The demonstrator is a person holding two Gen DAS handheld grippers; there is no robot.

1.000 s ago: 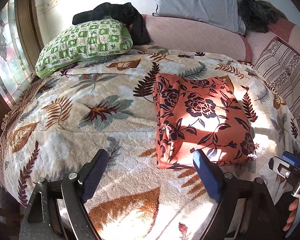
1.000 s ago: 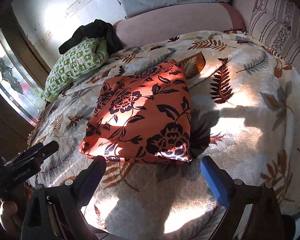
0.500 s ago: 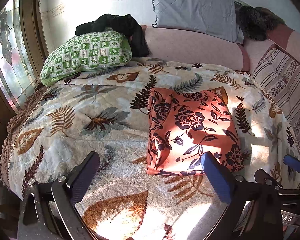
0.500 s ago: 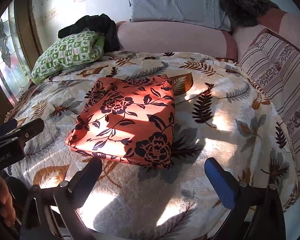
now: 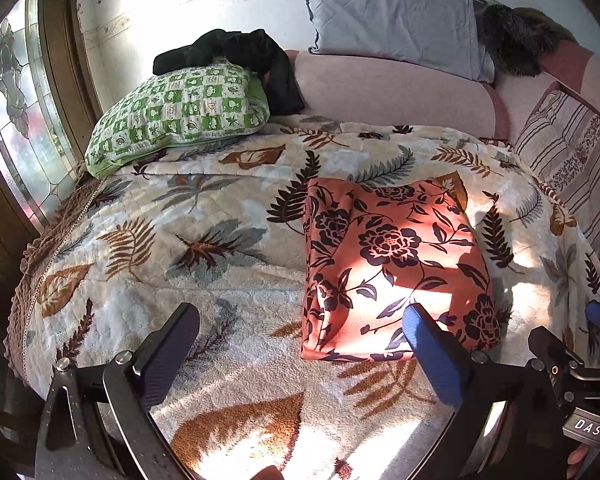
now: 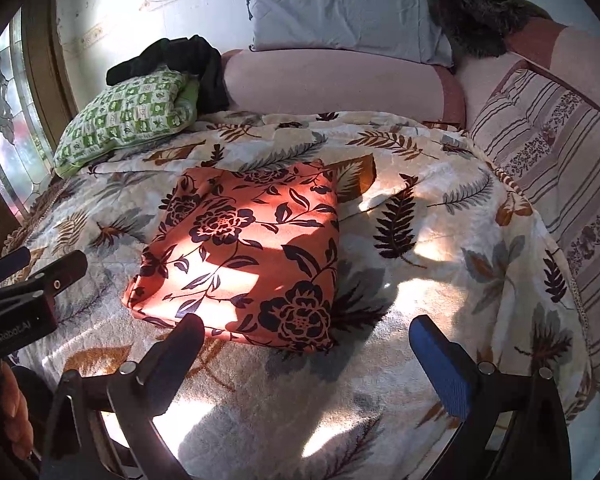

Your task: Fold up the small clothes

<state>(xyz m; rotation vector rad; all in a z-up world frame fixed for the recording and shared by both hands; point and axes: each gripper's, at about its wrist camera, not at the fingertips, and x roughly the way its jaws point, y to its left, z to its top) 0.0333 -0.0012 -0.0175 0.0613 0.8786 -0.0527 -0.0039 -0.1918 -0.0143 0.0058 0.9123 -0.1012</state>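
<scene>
Folded orange floral cloth (image 5: 392, 264) lies on the bedspread (image 5: 220, 272); both grippers (image 5: 300, 344) (image 6: 306, 354) released, apparently empty.

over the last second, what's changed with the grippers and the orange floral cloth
Both grippers have drawn back from the folded orange floral cloth and tilted up, so more of the headboard shows. The left gripper and right gripper were open throughout, holding nothing. The cloth stayed folded in place on the leaf-print blanket.

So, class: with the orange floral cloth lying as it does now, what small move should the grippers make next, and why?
Probably draw both grippers back and leave it. The orange floral cloth already lies as a neat folded rectangle on the leaf-print blanket, and the left gripper and right gripper have their jaws open and empty, short of it.
</scene>
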